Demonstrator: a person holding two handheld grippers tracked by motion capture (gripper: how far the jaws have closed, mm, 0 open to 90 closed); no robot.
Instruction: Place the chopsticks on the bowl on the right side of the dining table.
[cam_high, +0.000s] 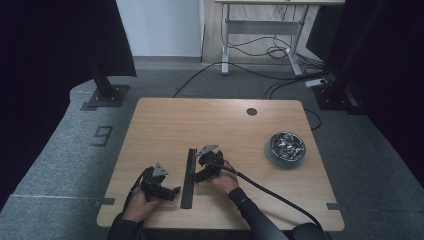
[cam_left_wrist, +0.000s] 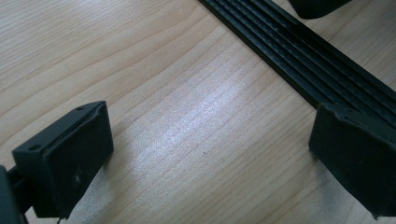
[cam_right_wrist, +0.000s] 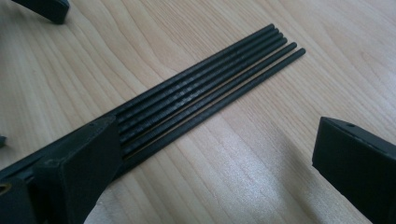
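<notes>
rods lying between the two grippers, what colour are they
The rods are black, a row of thin sticks side by side on the wooden table; the right gripper view shows them best.

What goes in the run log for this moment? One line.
left gripper: open, beside rods | right gripper: open, over rods | rods: flat on table | bowl: untouched

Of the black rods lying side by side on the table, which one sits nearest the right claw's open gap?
The outermost rod, on the side facing the right claw. A thin gap parts it and its neighbour from the tighter-packed others.
</notes>
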